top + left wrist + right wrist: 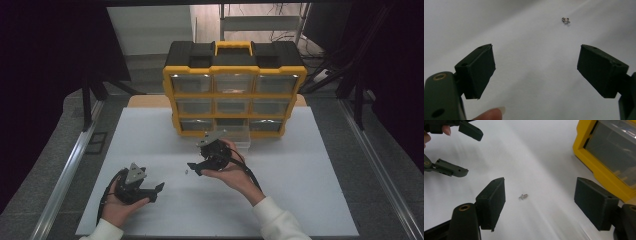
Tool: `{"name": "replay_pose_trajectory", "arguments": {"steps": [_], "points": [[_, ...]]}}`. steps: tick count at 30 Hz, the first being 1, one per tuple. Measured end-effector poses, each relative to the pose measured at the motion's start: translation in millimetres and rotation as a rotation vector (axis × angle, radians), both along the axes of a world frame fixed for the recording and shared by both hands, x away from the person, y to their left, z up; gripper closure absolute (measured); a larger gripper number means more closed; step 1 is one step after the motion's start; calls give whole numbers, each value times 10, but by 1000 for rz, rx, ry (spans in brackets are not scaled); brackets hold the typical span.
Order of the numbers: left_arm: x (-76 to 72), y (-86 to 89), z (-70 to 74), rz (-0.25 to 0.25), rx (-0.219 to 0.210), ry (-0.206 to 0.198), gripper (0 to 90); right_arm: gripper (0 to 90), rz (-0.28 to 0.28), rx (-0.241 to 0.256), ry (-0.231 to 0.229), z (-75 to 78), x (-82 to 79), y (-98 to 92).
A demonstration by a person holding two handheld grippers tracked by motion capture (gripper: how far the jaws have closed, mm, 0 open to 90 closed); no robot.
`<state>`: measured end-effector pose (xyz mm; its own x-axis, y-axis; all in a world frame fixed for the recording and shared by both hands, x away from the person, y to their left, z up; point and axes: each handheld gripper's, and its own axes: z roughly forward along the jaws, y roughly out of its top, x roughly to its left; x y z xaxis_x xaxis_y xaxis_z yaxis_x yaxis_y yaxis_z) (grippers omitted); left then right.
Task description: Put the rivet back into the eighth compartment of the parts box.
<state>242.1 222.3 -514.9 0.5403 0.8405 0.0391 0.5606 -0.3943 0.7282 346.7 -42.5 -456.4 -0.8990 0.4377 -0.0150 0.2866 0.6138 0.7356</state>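
Nearest our side of the white table (300, 200), we hold the left gripper (159, 188) low in the left hand (117, 202), its jaws spread wide with nothing between them. From its own view the two black pads stand far apart over bare white surface, and a small silver screw (565, 20) lies on the table well ahead of them, apart from both.

Farther in, we hold the right gripper (192, 167) in the right hand (235, 172), tilted down toward the table. Its jaws are also spread. In the right gripper view the screw (523, 196) lies flat on the surface between the two pads, nearer the left one, touching neither.

Beyond both, at the far edge, stands a yellow and black drawer organizer (234, 90) with clear drawers; its bottom middle drawer (235, 136) is pulled out.
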Motion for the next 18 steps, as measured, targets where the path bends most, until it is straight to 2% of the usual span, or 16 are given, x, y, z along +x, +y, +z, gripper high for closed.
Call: {"name": "replay_pose_trajectory", "arguments": {"steps": [10,18], "points": [[-1,3,4,-1,0,-1,153,245,16,-48,39,-175,0,112],[-2,5,4,-1,0,-1,153,244,26,-72,54,-271,9,176]]}}
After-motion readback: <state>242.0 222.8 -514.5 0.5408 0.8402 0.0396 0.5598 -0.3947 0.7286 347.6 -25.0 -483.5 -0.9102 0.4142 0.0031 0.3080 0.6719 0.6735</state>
